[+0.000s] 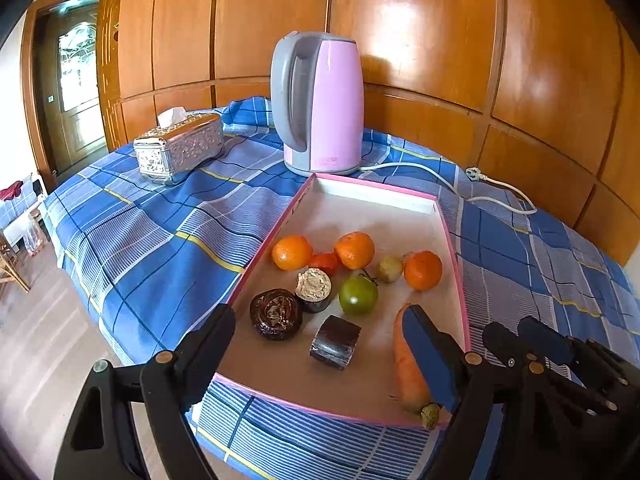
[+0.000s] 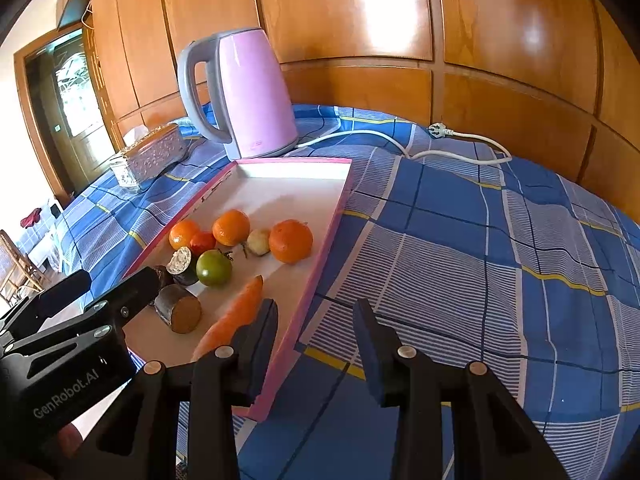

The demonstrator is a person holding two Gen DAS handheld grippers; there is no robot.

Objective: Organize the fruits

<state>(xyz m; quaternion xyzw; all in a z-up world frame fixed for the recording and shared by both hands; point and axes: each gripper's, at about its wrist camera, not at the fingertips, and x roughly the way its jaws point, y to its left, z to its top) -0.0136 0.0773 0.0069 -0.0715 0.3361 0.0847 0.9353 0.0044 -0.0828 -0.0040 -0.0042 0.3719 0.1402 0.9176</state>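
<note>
Step in hand: the left gripper (image 1: 320, 332) is hovering over the near end of the pink-rimmed tray (image 1: 456, 248), jaws standing wide apart with nothing pressed between the pads; the carrot (image 1: 406, 364) is lying just beside its right finger, untouched.
Right gripper: the right gripper (image 2: 316, 320) is hanging above the tray's right rim and the cloth, jaws partly apart and grasping nothing.
Fruit location: all of it is sitting inside the tray, namely 3 oranges (image 1: 292, 253), a small red fruit (image 1: 325, 263), a green tomato (image 1: 358, 294), a pale small fruit (image 1: 390, 268), 3 dark cut pieces (image 1: 276, 314) and the carrot along the right wall.
Doing it well: judging by the layout, the pieces are crowding together, so the open jaws should be coming down around 1 item only, straddling its widest part and keeping both pads clear of neighbours. Round fruit is likely to roll if nudged, so closing gently and squarely seems wise. The carrot is lying against the rim, leaving little room for a finger on that side.
Surface: a blue checked cloth (image 2: 460, 240) is covering the table, slightly rumpled.
Room: a pink kettle (image 1: 320, 104) with its unplugged white cord (image 2: 400, 148) is standing behind the tray, a silver tissue box (image 1: 180, 148) to the left, glossy wooden panelling (image 1: 400, 20) behind, a door (image 1: 76, 80) at far left.
</note>
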